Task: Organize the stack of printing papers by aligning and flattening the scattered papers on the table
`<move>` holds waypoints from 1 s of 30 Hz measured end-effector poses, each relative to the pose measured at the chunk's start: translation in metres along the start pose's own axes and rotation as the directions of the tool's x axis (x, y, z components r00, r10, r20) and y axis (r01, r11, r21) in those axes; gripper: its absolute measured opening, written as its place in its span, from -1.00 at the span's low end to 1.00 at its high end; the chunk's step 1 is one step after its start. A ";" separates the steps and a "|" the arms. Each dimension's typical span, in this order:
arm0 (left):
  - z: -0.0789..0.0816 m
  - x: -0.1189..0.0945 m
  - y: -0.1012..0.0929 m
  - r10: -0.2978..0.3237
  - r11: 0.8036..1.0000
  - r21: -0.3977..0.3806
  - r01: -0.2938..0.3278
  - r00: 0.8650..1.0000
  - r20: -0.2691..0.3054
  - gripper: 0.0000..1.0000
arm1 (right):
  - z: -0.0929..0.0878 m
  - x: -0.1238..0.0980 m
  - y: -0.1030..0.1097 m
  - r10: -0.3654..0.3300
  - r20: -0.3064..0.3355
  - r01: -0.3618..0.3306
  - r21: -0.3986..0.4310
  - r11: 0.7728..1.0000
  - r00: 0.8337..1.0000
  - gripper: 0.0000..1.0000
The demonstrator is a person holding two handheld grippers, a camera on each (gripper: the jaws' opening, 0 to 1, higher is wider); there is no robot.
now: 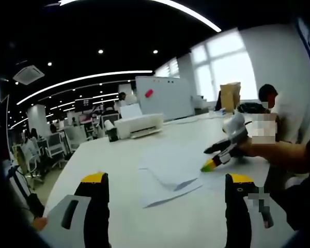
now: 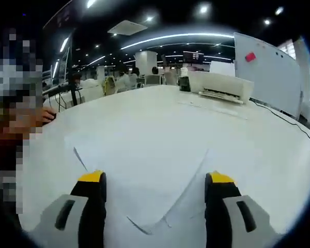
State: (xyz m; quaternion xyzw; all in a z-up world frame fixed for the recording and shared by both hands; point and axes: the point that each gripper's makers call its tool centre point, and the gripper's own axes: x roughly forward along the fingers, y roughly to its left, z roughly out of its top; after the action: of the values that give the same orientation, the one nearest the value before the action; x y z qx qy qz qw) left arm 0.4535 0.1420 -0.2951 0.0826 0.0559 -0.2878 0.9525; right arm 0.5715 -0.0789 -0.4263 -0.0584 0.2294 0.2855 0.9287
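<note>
On the white table (image 1: pixel 144 227), the scattered papers (image 1: pixel 168 175) lie loosely overlapped near the middle of the surface, their edges out of line and one lower corner lifted enough to cast a shadow. In the left gripper view, the left gripper (image 1: pixel 165 181) is held above the near table edge with its two yellow-tipped jaws spread wide apart and nothing between them; the papers lie ahead of the jaws, apart from them. The right gripper (image 1: pixel 217 157) enters this view from the right, held in a person's hand (image 1: pixel 250 147), its tips close to the right edge of the papers; whether they touch the sheets cannot be determined.

In the right gripper view, the right gripper (image 2: pixel 155 178) also stands with jaws well apart and unloaded, and the papers (image 2: pixel 139 186) lie directly below and ahead of it, with several skewed edges visible. A white printer (image 1: pixel 138 125) sits at the far end of the table, and a whiteboard (image 1: pixel 163 95) stands behind it.
</note>
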 end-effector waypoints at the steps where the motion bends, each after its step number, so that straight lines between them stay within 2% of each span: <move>1: 0.000 0.000 0.001 0.002 1.000 -0.001 -0.002 1.000 0.001 0.91 | 0.000 0.000 0.000 -0.002 0.000 0.002 -0.003 1.000 1.000 0.44; 9: -0.001 0.001 -0.001 0.002 1.000 0.001 -0.002 1.000 -0.004 0.90 | -0.001 0.000 -0.001 -0.001 -0.004 0.001 -0.021 1.000 1.000 0.36; 13: -0.002 0.002 -0.002 0.000 1.000 0.002 0.000 1.000 -0.007 0.90 | -0.001 0.000 0.001 0.013 -0.003 -0.013 -0.029 0.999 1.000 0.20; 23: -0.003 0.002 -0.003 0.001 1.000 0.007 -0.001 1.000 -0.012 0.89 | 0.000 0.001 0.000 0.015 -0.002 -0.015 -0.030 0.999 1.000 0.18; 29: -0.003 0.002 -0.003 0.000 1.000 0.007 0.000 1.000 -0.013 0.88 | 0.001 0.000 -0.002 0.004 0.002 -0.004 -0.044 0.999 1.000 0.02; 30: -0.003 0.002 -0.004 0.000 1.000 0.007 0.000 1.000 -0.013 0.88 | 0.002 -0.001 -0.004 -0.002 0.004 0.002 -0.049 0.999 1.000 -0.06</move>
State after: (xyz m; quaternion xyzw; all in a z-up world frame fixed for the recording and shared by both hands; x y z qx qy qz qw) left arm 0.4527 0.1389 -0.2987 0.0880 0.0612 -0.2876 0.9518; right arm 0.5739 -0.0818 -0.4246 -0.0809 0.2203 0.2903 0.9277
